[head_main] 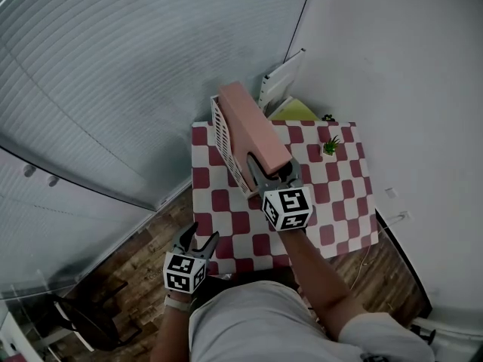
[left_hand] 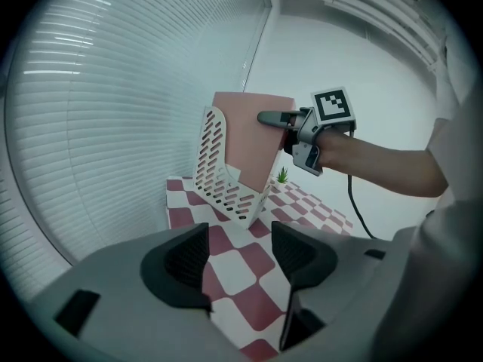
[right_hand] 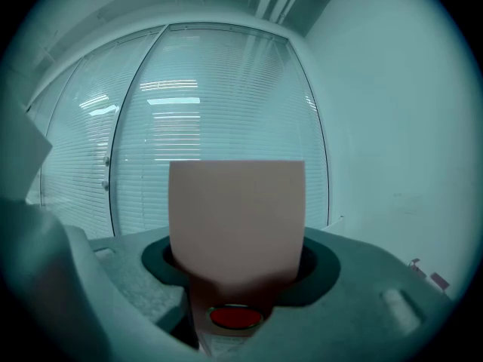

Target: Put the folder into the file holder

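A pink folder (head_main: 253, 130) stands tilted over the white perforated file holder (head_main: 225, 148) on the checkered table (head_main: 343, 202). My right gripper (head_main: 270, 173) is shut on the folder's near upper corner. In the left gripper view the folder (left_hand: 253, 145) has its lower end down inside the holder (left_hand: 219, 173), with the right gripper (left_hand: 275, 118) pinching its top edge. The folder (right_hand: 236, 217) fills the middle of the right gripper view. My left gripper (head_main: 195, 243) hangs open and empty off the table's near left corner; its jaws (left_hand: 240, 255) stand apart.
A small green plant (head_main: 330, 145) stands at the table's far right. A yellow-green sheet (head_main: 294, 111) and a white board (head_main: 281, 78) lean in the corner behind the table. Window blinds (head_main: 113, 74) run along the left. A dark chair (head_main: 75, 319) is on the wood floor at lower left.
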`<state>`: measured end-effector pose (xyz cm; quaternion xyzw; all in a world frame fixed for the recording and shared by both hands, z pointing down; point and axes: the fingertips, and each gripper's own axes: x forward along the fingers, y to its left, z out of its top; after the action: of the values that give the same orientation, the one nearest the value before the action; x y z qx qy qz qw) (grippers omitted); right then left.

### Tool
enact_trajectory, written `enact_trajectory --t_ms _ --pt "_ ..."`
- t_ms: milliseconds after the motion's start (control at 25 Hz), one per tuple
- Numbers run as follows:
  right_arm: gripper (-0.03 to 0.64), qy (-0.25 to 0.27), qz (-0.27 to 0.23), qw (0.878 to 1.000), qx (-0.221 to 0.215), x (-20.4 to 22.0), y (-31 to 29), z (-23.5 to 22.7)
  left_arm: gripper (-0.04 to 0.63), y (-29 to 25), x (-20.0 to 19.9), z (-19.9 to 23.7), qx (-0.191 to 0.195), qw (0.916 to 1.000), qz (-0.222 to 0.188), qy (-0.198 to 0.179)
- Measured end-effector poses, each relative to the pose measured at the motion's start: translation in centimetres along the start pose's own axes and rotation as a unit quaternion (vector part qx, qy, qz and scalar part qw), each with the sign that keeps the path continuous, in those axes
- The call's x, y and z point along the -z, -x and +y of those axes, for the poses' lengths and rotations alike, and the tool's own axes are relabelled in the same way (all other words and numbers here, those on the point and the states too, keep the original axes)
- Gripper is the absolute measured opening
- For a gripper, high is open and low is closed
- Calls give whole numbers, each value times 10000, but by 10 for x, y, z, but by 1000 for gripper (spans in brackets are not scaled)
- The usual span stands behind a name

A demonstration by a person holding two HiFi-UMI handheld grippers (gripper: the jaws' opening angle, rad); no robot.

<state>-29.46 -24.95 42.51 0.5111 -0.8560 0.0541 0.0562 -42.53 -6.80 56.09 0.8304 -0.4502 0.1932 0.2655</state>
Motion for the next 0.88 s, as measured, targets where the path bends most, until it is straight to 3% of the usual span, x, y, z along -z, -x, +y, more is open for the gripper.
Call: enact_trajectory --t_ms 400,880 --pt "264 44 18 10000 -55 30 -6 2 241 7 18 4 -60 9999 117 57" --pt "296 177 -325 9991 -197 28 -2 3 241 -2 22 -6 -37 9998 206 32"
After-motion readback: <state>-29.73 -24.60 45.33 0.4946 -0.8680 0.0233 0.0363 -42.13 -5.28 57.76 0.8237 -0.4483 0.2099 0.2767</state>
